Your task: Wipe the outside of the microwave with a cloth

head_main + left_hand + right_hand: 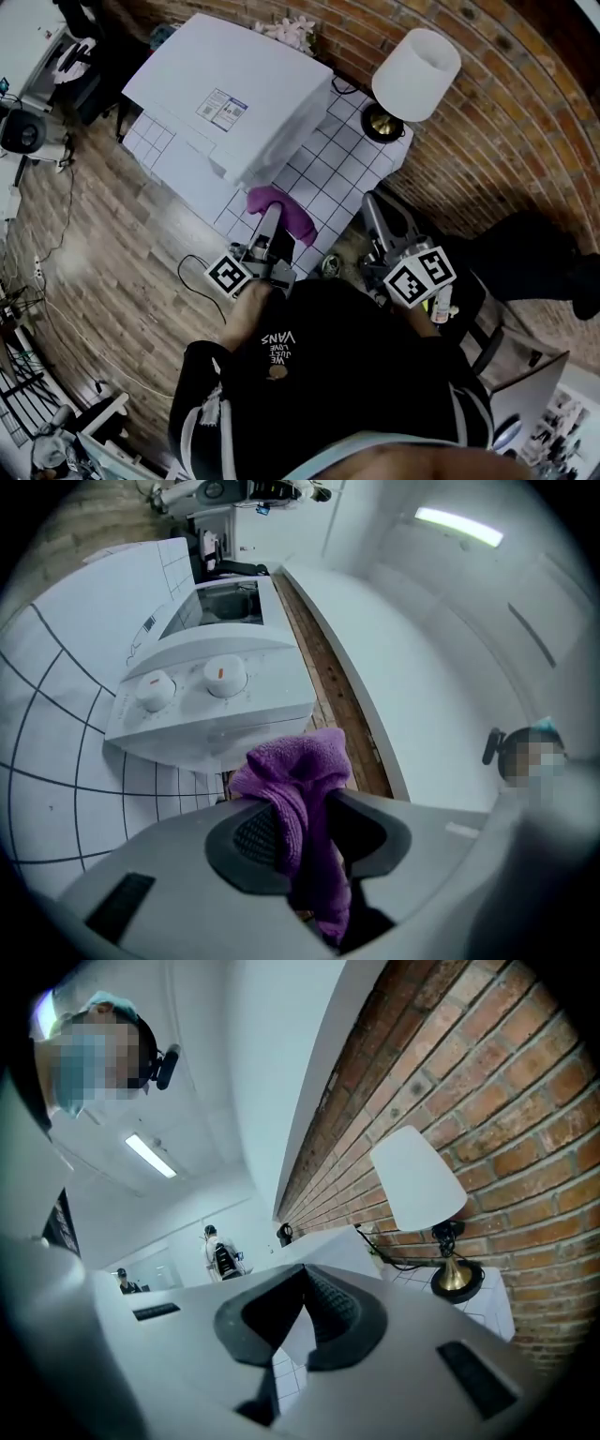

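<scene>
Right, the left gripper (pixel 298 822) has its fingers clamped on the purple cloth (pixel 300 771). The cloth is bunched just beside the microwave's (pixel 234 94) front lower corner, close to the near edge of the counter (pixel 347 164). From the cloth, the microwave's white top spreads toward 11 o'clock. At 3 o'clock the right gripper (pixel 302 1283) hangs just off the counter edge, fingers pressed together on nothing. The lamp (pixel 415 73) stands at 1 o'clock by the brick wall (pixel 487 141), with bare tiles in between.
</scene>
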Action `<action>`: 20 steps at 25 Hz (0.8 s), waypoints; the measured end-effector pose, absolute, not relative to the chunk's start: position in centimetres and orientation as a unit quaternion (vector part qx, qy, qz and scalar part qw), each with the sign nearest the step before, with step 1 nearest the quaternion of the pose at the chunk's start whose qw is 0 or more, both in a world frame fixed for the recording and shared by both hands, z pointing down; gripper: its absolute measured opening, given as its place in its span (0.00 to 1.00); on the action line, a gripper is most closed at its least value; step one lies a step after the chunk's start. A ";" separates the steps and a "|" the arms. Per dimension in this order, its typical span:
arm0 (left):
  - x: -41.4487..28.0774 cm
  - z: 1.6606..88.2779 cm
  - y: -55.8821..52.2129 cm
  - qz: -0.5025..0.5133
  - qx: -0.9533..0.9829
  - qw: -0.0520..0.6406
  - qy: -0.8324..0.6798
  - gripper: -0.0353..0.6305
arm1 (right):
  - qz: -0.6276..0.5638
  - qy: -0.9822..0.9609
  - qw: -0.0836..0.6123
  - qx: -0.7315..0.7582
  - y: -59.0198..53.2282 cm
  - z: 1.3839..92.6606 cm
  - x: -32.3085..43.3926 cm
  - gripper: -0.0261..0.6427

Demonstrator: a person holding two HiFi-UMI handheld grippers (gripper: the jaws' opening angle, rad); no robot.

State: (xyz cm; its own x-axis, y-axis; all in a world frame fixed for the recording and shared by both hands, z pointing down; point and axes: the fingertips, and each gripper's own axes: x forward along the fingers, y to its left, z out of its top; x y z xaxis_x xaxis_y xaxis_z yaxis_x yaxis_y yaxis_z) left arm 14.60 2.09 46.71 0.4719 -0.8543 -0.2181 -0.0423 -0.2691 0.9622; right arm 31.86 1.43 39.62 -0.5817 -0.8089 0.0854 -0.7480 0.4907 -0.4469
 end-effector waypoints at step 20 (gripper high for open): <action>20.4 46.3 -11.8 -0.436 0.691 0.514 -0.260 0.25 | -0.229 0.813 0.074 -0.531 1.6 40.6 37.9 0.04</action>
State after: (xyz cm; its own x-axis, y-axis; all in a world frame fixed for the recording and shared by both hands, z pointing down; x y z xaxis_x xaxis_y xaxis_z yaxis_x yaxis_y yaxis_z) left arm 20.42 -11.77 46.32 0.4844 -0.8078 -0.3359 0.0894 -0.3363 0.9375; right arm 37.87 1.64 40.60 -0.4259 -0.8964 0.1227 -0.8287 0.3321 -0.4504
